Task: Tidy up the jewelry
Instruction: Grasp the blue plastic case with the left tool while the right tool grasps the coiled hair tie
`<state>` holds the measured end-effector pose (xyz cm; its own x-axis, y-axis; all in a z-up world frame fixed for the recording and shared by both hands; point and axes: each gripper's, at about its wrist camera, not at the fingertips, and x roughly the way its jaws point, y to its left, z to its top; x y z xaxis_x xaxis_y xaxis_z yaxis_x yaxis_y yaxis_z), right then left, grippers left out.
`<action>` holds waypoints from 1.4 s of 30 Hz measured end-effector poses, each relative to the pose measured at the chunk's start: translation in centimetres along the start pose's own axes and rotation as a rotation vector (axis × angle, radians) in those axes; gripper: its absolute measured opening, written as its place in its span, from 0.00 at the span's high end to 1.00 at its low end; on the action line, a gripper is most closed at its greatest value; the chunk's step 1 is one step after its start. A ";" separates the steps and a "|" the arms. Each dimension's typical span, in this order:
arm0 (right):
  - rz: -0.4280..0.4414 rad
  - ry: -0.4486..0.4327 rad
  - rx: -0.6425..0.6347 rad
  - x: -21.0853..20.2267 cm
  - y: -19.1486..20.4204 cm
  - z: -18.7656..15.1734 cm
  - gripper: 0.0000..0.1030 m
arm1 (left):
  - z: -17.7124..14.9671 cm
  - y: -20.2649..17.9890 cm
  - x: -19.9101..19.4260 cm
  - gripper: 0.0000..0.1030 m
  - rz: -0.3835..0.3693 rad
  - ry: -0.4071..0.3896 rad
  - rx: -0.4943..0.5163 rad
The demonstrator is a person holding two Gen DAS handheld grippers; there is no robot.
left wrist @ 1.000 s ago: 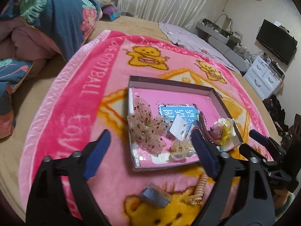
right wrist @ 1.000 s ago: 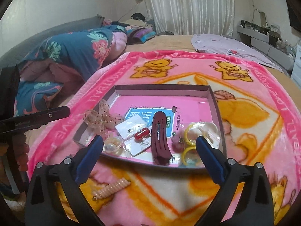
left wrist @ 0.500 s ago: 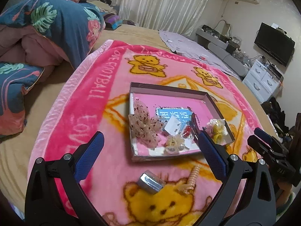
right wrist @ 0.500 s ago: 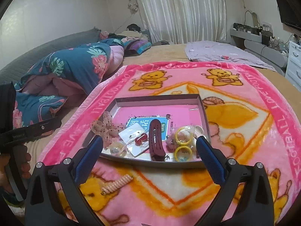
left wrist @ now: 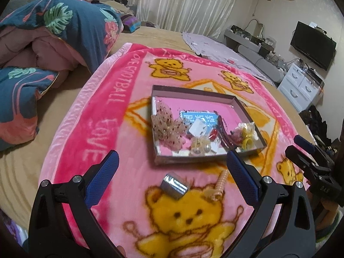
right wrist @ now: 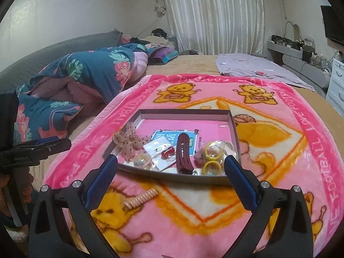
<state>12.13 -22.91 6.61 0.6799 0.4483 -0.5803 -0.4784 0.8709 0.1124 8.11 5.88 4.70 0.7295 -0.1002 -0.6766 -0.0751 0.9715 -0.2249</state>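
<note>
A shallow grey tray with a pink floor lies on the pink bear blanket. It holds a beige lace bow, a dark red hair clip, yellow rings and small bagged pieces. A peach spiral hair clip and a small grey box lie on the blanket in front of the tray. My left gripper is open and empty, above these two. My right gripper is open and empty, before the tray's near edge.
The pink blanket covers a tan bed. A folded blue floral duvet lies at the left. A lilac cloth lies at the far right. White drawers and a TV stand beyond the bed.
Both grippers have pulled back and risen from the tray, so the tray looks smaller and farther. Both stay open and empty. The objects have not moved.
</note>
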 end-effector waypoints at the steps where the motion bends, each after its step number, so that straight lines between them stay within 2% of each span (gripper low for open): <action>1: 0.002 0.003 -0.004 -0.1 0.2 -0.1 0.04 | -0.3 0.0 -0.1 0.09 0.003 0.006 0.003; 16: 0.033 0.079 -0.070 1.2 2.5 -2.7 0.04 | -3.1 1.4 -0.1 0.09 0.052 0.064 0.004; 22: 0.048 0.166 -0.062 3.5 2.9 -4.1 0.04 | -4.8 2.3 0.7 0.09 0.056 0.113 -0.012; 27: 0.099 0.269 -0.019 6.4 3.3 -5.8 0.04 | -5.6 2.9 1.7 0.09 0.030 0.151 -0.031; 36: 0.085 0.302 -0.112 10.9 4.3 -7.4 0.04 | -6.0 2.2 4.0 0.09 0.007 0.190 0.000; 42: 0.108 0.280 -0.157 12.4 4.2 -7.1 0.06 | -5.9 1.6 6.1 0.09 0.008 0.222 0.036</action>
<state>14.55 -15.09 -5.86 0.4517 0.4445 -0.7735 -0.6336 0.7702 0.0727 8.48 5.59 -3.94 0.5612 -0.1339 -0.8168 -0.0529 0.9790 -0.1968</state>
